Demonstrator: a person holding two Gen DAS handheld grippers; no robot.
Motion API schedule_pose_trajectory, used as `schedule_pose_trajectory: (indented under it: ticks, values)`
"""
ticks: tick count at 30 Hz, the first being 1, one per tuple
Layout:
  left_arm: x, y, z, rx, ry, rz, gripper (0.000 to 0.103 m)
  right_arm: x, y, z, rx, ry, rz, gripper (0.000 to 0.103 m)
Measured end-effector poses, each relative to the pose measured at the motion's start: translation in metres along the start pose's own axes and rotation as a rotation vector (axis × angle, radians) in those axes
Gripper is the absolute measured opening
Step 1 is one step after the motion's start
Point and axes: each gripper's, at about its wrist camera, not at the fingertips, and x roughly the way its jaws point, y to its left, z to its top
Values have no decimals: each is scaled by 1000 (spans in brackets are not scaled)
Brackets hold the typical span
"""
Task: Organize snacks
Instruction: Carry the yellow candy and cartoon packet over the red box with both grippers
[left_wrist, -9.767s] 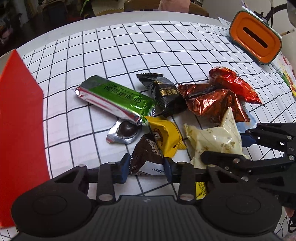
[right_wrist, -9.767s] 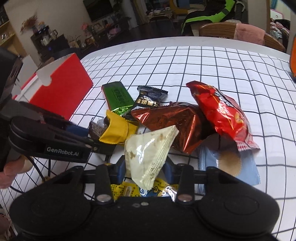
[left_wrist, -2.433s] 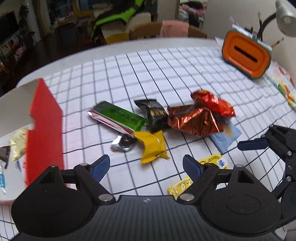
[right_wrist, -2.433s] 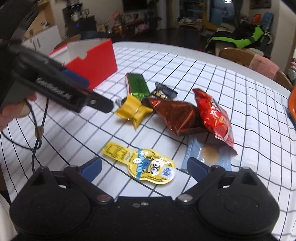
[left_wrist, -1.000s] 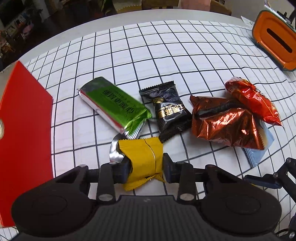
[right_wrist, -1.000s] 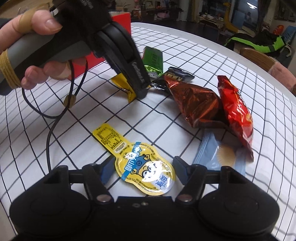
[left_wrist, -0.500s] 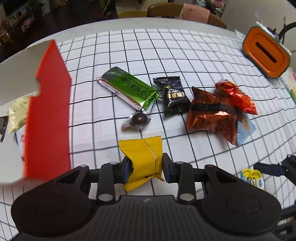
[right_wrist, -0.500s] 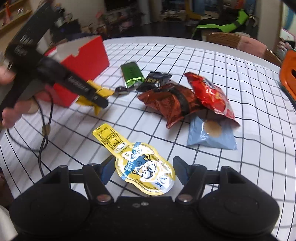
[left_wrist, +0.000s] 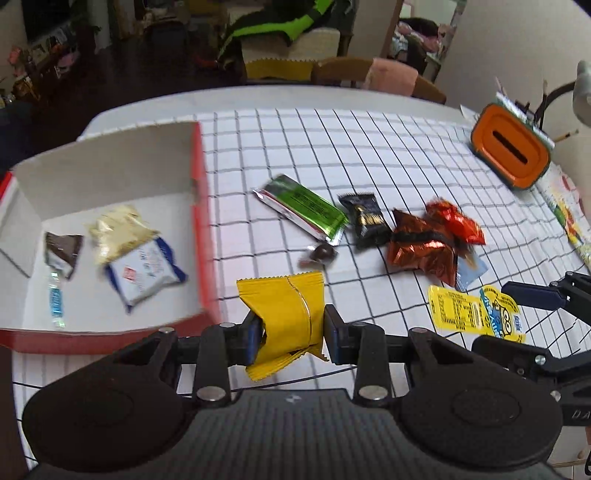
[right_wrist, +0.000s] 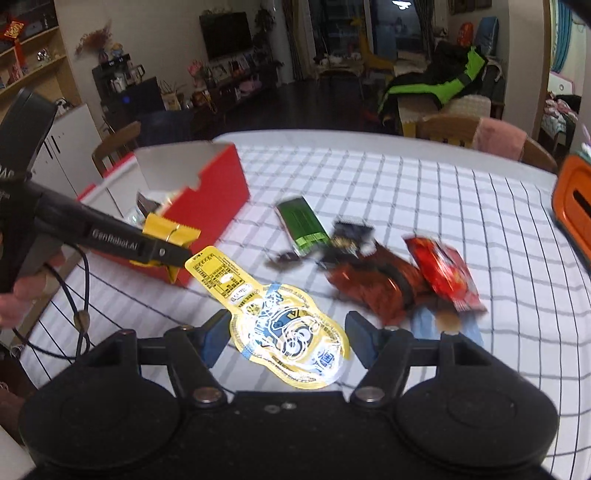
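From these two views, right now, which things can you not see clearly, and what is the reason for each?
- Small dark candy: blurred in both views, wrapper unreadable.
- Blue packet: mostly hidden under the brown foil bag.
- Red box: cut off at the left edge in the left wrist view.
- Orange container: cut by the right edge in the right wrist view.
- Yellow pouch: print smeared by motion.

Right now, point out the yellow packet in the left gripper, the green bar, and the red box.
yellow packet (left_wrist: 286, 314), left wrist view, wrapper's middle.
green bar (left_wrist: 304, 210), left wrist view, green face.
red box (right_wrist: 218, 192), right wrist view, red outer wall.
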Motion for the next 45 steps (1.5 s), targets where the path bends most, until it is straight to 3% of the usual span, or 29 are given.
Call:
schedule_pose_trajectory:
  ticks: [9,20,32,45]
  values:
    - [-34,55,9,-18,-67,42,34,20,58,47,-62,-17,18,67]
    - [-43,140,24,-53,-80,111,34,77,118,97,-94,1,43,67]
    - [-15,221,47,-84,-21,143,34,151,162,135,-181,59,-25,67]
    - [25,230,57,2,104,167,34,230,199,136,-367,197,-92,67]
